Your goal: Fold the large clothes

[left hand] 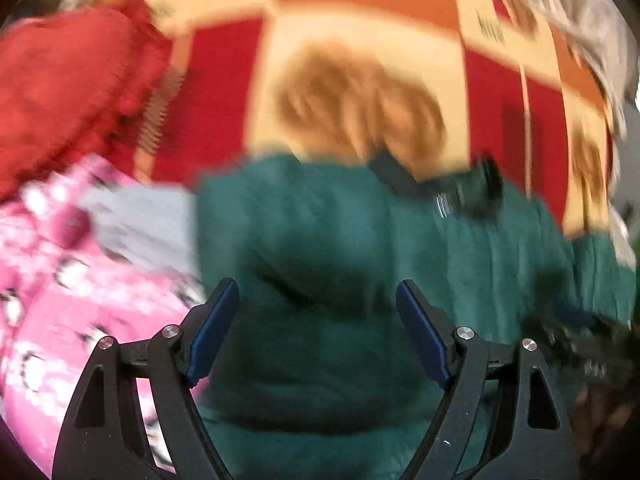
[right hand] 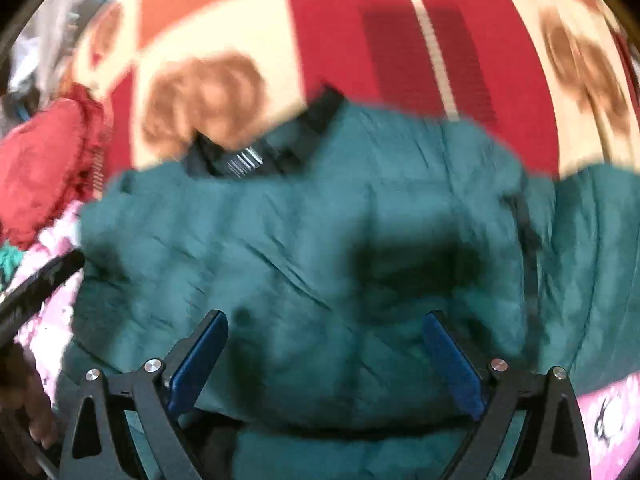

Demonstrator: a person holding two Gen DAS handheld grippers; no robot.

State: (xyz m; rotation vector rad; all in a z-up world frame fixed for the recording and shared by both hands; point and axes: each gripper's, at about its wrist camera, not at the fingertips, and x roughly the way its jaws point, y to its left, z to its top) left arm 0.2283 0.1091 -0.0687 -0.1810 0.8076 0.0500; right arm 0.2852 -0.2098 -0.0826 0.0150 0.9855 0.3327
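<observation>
A dark green quilted jacket (left hand: 340, 240) lies spread on a red, cream and orange patterned blanket (left hand: 224, 92). Its black collar with a white label (left hand: 440, 194) points away from me. My left gripper (left hand: 316, 286) hovers over the jacket's left part, open, with nothing between its blue pads. In the right wrist view the jacket (right hand: 280, 240) fills the middle, collar (right hand: 256, 152) at the far edge. My right gripper (right hand: 326, 316) stands open above the jacket, and its pads touch no cloth. Both views are blurred.
A red garment (left hand: 68, 92) lies bunched at the left, also the red garment (right hand: 44, 168). Pink patterned fabric (left hand: 60, 280) lies beside the jacket and shows again at the pink fabric (right hand: 612, 420). Grey cloth (left hand: 596, 28) lies at the far right. A hand (right hand: 24, 400) shows at the lower left.
</observation>
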